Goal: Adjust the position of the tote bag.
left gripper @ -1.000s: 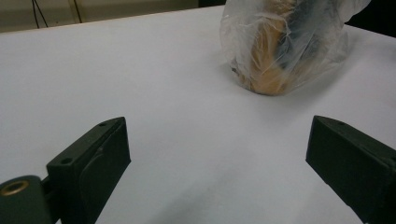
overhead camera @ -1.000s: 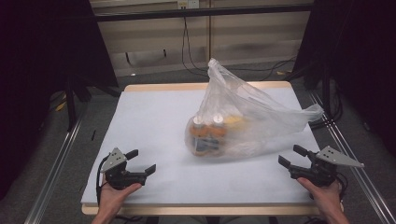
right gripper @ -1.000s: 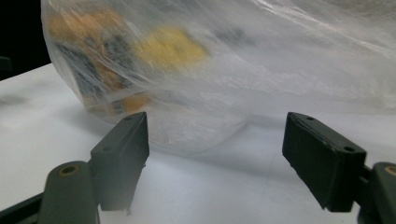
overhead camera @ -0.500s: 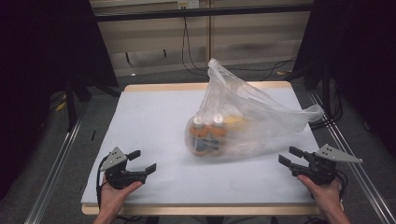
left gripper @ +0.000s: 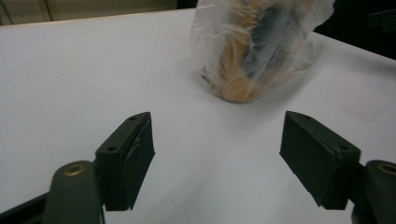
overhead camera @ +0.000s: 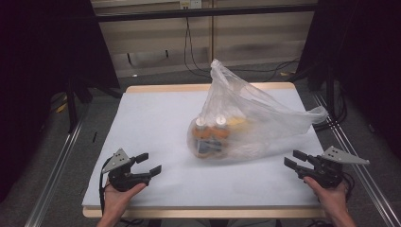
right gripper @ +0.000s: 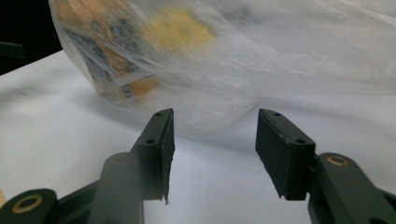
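While both tools (overhead camera: 148, 163) (overhead camera: 294, 161) have been closing empty, the plastic bag (overhead camera: 265, 125) holds bottles (overhead camera: 210, 132).

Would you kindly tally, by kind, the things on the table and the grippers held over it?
Clear plastic bag: 1
White-capped bottles inside it: 2
Grippers, left gripper and right gripper, both open: 2
Total: 5
Other blurred yellow and orange contents left uncounted.
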Available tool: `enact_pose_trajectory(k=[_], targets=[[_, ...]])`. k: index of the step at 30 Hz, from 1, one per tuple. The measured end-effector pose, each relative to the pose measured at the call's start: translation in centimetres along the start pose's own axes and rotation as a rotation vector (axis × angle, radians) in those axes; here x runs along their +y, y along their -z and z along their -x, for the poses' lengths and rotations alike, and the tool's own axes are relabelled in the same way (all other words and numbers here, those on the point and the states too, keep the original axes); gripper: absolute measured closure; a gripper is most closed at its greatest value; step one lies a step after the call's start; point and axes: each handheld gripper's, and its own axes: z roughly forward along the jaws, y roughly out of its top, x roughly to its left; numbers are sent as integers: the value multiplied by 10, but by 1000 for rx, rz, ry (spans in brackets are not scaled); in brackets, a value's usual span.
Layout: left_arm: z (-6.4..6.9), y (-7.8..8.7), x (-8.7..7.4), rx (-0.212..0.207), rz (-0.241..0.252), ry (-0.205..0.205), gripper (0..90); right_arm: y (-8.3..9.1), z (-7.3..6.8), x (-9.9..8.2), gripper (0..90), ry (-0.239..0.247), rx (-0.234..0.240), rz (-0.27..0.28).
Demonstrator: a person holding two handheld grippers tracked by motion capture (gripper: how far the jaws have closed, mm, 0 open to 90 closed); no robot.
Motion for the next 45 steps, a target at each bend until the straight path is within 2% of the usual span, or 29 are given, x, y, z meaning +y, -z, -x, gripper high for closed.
enact_pose_trajectory(k=[1, 2, 4, 5, 7, 10, 11, 14, 17, 18, 20, 22, 23, 24, 25, 27, 28, 29, 34, 37, 38, 45], targets=[[2, -1, 1, 0, -2, 1, 268, 0, 1, 1, 477, 7, -3, -6], [5, -5, 2, -29, 0, 0, 290, 2, 3, 2, 480, -3, -6, -4], [7, -6, 3, -29, -6, -7, 292, 3, 3, 2, 481, -4, -12, 1], [10, -8, 4, -42, -1, -5, 299, 4, 4, 3, 487, -12, -10, 4], [14, -11, 7, -69, -7, -18, 298, 5, 5, 4, 488, -10, -22, 5], [19, -13, 15, -70, -13, -55, 304, 4, 4, 7, 492, 8, -32, 1], [21, -16, 21, -82, -12, -38, 312, 4, 4, 11, 499, 22, -39, -1], [23, -18, 26, -90, -27, -24, 309, 5, 5, 13, 499, 26, -45, 1], [30, -19, 34, -94, -42, -85, 333, 8, 14, 16, 498, 11, -51, 8], [32, -18, 36, -91, -41, -91, 333, 8, 14, 16, 498, 11, -51, 8], [34, -22, 43, -113, -14, -78, 351, 12, 18, 22, 498, 6, -66, 19], [35, -29, 53, -113, 0, -88, 358, 13, 19, 24, 498, 1, -74, 16], [35, -29, 53, -113, 0, -88, 360, 13, 19, 24, 498, 1, -74, 16], [35, -35, 62, -123, 9, -96, 363, 13, 21, 26, 498, 7, -85, 8], [35, -35, 62, -123, 9, -96, 377, 13, 21, 27, 499, 6, -89, 8], [34, -41, 73, -129, 24, -99, 392, 12, 22, 28, 498, 7, -93, 9], [34, -46, 81, -146, 42, -96, 408, 12, 25, 32, 499, 18, -102, 8], [34, -46, 81, -146, 42, -96, 417, 12, 25, 32, 499, 18, -102, 8], [36, -56, 105, -155, 43, -144, 441, 12, 36, 46, 530, 40, -120, 22], [34, -60, 118, -155, 55, -143, 456, 12, 39, 50, 550, 32, -113, 35], [31, -62, 125, -159, 61, -145, 475, 13, 42, 54, 538, 45, -140, 40], [26, -75, 143, -168, 58, -156, 539, 10, 56, 60, 501, 17, -166, 37]])
